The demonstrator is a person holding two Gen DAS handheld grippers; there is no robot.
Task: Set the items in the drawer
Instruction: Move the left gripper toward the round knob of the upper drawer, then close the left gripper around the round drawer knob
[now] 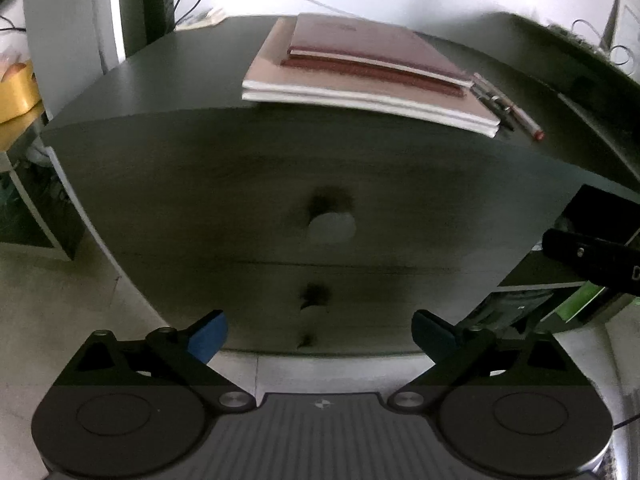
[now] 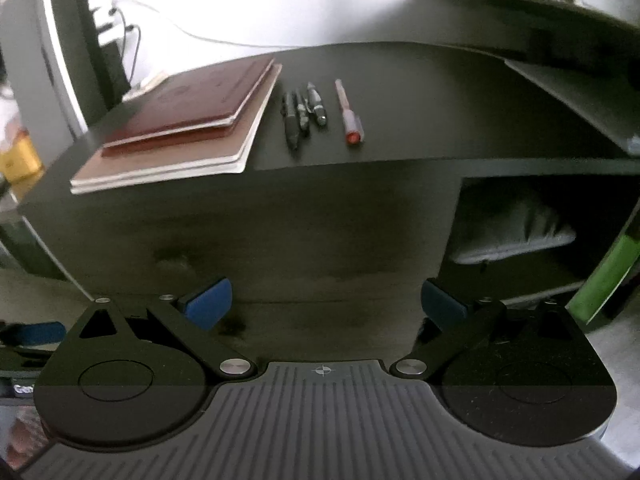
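Note:
A dark drawer cabinet (image 1: 200, 200) faces me, its drawers shut. The top drawer has a round grey knob (image 1: 332, 226); lower knobs (image 1: 316, 296) show below it. On top lies a stack of maroon and pink notebooks (image 1: 360, 68) (image 2: 188, 124), with three dark pens (image 2: 304, 114) and a red-tipped pen (image 2: 349, 118) (image 1: 524, 122) beside it. My left gripper (image 1: 320, 336) is open and empty, in front of the lower drawers. My right gripper (image 2: 326, 306) is open and empty, in front of the cabinet's front, below the pens.
An open shelf (image 2: 520, 240) right of the cabinet holds a grey bundle and a green object (image 2: 608, 276). A raised dark desk (image 2: 540, 20) stands at the back right. A yellow box (image 1: 16, 92) sits at the left. Cables hang along the white wall.

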